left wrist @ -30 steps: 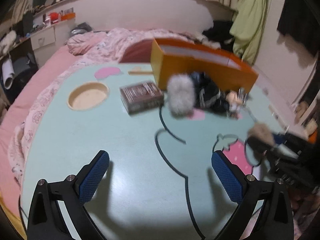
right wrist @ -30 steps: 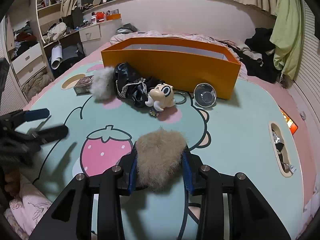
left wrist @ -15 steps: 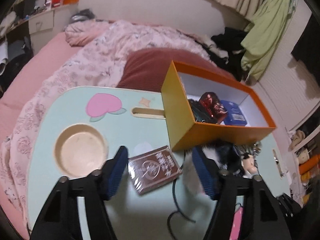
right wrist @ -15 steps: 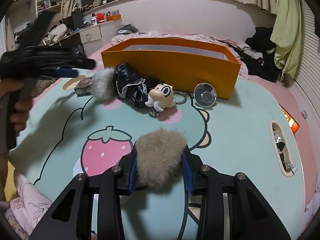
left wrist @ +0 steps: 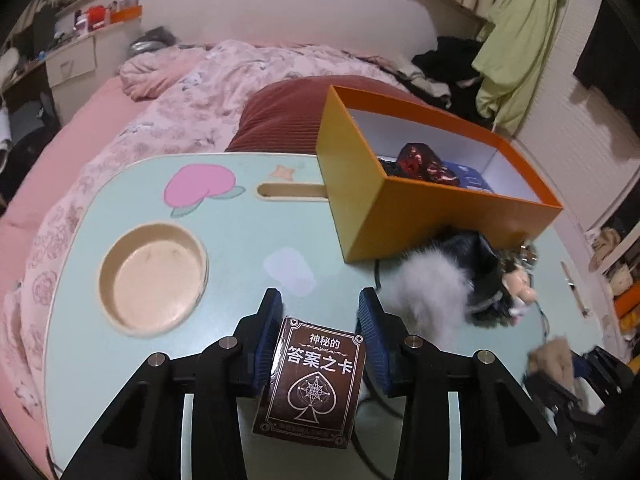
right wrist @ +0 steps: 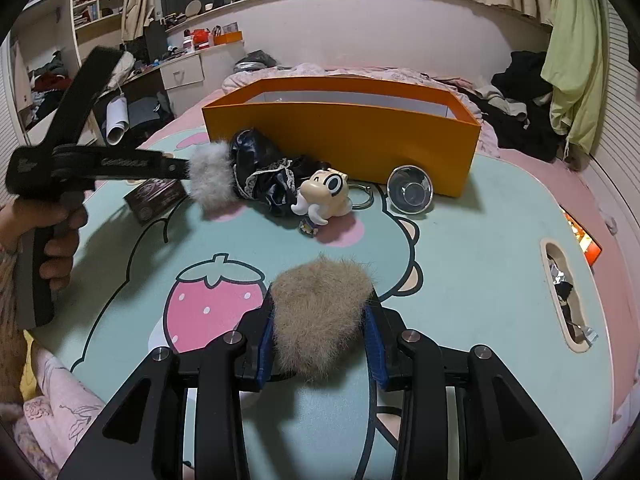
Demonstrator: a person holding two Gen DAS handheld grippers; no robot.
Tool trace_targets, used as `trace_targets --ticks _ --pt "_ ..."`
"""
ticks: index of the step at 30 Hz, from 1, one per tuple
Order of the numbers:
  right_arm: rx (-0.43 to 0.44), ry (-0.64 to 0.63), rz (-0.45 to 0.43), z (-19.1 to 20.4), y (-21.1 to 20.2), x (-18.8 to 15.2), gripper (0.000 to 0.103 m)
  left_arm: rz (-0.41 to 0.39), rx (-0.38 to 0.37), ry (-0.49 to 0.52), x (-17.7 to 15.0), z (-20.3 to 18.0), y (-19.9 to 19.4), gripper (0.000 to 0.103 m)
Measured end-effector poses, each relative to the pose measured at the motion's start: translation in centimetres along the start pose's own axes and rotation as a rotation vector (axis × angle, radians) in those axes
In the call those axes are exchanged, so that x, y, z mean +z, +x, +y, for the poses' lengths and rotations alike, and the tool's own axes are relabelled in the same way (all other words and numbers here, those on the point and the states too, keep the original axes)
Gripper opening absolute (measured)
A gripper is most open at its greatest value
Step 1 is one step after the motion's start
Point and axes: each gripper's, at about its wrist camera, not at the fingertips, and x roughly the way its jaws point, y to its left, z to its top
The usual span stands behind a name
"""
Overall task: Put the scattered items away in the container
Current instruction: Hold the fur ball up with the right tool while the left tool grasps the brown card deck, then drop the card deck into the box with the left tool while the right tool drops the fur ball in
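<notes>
A brown card box [left wrist: 316,376] sits between the blue pads of my left gripper [left wrist: 320,320]. Its jaws are closing and the pads meet the box's sides. In the right wrist view that gripper [right wrist: 176,166] hovers low over the card box [right wrist: 154,198] at the table's left. My right gripper [right wrist: 320,320] is shut on a tan fur ball [right wrist: 320,312], just above the table. The orange box [left wrist: 440,208] stands at the far edge and holds a dark red packet [left wrist: 420,160] and a blue pack [left wrist: 468,176].
In front of the orange box [right wrist: 340,140] lie a white fur ball [right wrist: 210,180], black lacy cloth [right wrist: 264,168], a cartoon figure keychain [right wrist: 324,196] and a small metal bowl [right wrist: 410,192]. The mint table [left wrist: 240,248] has a round recess [left wrist: 154,276]. Bedding surrounds it.
My left gripper moved forward over the table to the card box and its jaws narrowed from wide open to the box's sides. The right gripper and tan fur ball stayed put.
</notes>
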Motion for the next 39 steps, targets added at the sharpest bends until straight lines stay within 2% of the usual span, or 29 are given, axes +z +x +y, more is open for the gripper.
trace_targets --ticks 4,9,12,18,21,24,26,30,36,37,38,39 --pt "0.0 0.003 0.0 -0.1 0.0 0.0 0.039 -0.077 -0.027 0.013 -1.8 -0.4 -3.0 0.039" --pt "0.006 0.018 0.004 -0.2 -0.1 0.1 0.039 -0.132 -0.094 0.024 -2.4 -1.4 -6.1 0.039" --pt "0.01 0.021 0.01 -0.1 -0.3 0.5 0.039 -0.156 -0.116 0.053 -1.9 -2.3 -7.3 0.039" --pt "0.039 0.048 -0.054 -0.9 -2.0 3.1 0.039 -0.171 -0.172 0.1 0.8 -4.4 -7.7 0.039" --pt "0.021 0.066 -0.097 -2.2 -2.3 5.9 0.039 -0.174 -0.201 0.117 3.2 -5.4 -7.2 0.039" --pt "0.036 0.139 -0.107 -4.7 -1.9 8.8 0.039 -0.166 -0.231 0.102 5.6 -6.0 -6.1 0.039" --pt "0.044 0.179 -0.098 -6.1 -1.0 10.8 0.039 -0.165 -0.229 0.101 7.2 -6.6 -4.9 0.039" --pt "0.035 0.178 -0.06 -6.8 1.5 13.5 0.039 -0.153 -0.206 0.096 9.6 -7.8 -1.9 0.039" --pt "-0.013 0.187 -0.037 -6.9 4.6 15.4 0.04 -0.128 -0.187 0.048 12.3 -8.0 2.3 0.039" --pt "-0.024 0.197 -0.036 -7.1 5.1 15.7 0.04 -0.13 -0.185 0.037 12.5 -7.9 2.6 0.044" --pt "-0.03 0.209 -0.038 -7.3 5.5 15.9 0.045 -0.128 -0.175 0.022 12.6 -7.8 2.8 0.048" --pt "-0.036 0.225 -0.039 -7.5 5.6 16.1 0.05 -0.127 -0.166 0.008 12.5 -7.6 2.7 0.058"
